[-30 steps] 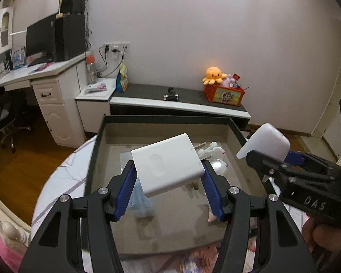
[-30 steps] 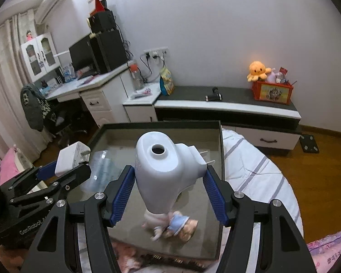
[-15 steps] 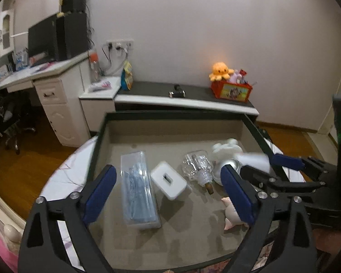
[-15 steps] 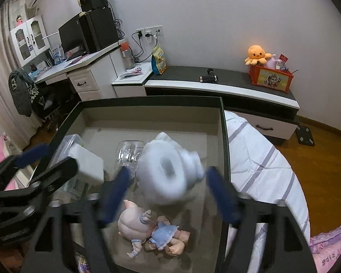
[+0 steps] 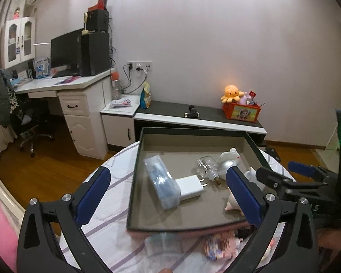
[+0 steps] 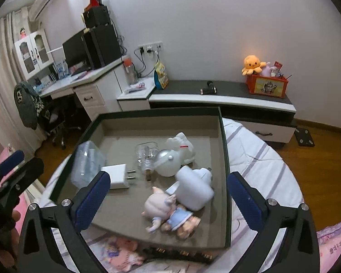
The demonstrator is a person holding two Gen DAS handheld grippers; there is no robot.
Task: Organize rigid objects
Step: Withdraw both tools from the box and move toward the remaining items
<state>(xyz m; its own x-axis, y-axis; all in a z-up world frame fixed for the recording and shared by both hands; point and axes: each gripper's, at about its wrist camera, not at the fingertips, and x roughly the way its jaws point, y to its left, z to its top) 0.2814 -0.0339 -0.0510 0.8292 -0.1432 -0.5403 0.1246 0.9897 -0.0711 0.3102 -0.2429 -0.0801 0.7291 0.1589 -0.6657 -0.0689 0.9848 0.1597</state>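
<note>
Both tools, left tool (image 5: 168, 196) and right tool (image 6: 168, 199), were opening, nothing between them; charger (image 6: 118, 179) and white adapter (image 6: 194, 191) lay loose in tray (image 6: 224, 159), apparently sorted there.

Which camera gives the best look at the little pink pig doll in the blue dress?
The right wrist view: the pink pig doll in the blue dress lies whole in the tray there. In the left wrist view only part of it shows behind a gripper finger.

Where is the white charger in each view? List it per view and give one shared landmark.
Left wrist: charger mid-tray, prongs pointing right, beside the clear pouch.
Right wrist: charger left of centre in the tray, above the near-left finger.
Shared landmark: orange octopus plush.
</note>
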